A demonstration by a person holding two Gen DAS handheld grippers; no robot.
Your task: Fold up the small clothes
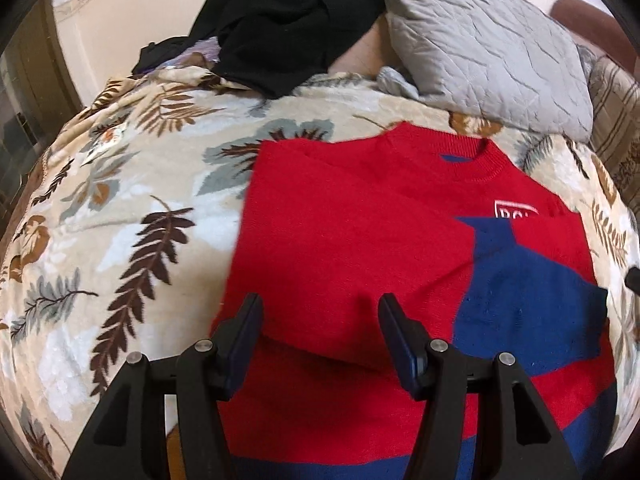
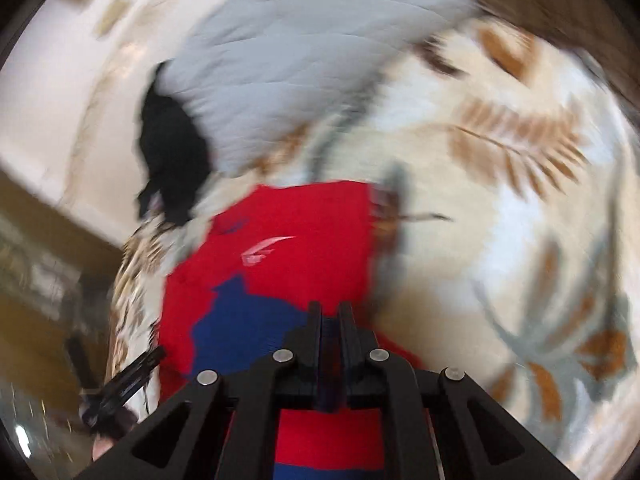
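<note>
Right gripper point(image 2: 330, 312) is clenched, its jaws nearly together with a thin fold of the red and blue sweater point(image 2: 272, 256) pinched between them; this view is blurred. Left gripper point(image 1: 320, 320) is released, its jaws standing apart above the lower part of the sweater point(image 1: 360, 240), with no cloth between them. The sweater lies flat on a bed with a beige blanket point(image 1: 140, 200) printed with leaves, its collar toward a grey quilted pillow point(image 1: 480, 48). A black garment point(image 1: 288, 20) lies heaped beside the pillow, apart from the sweater.
</note>
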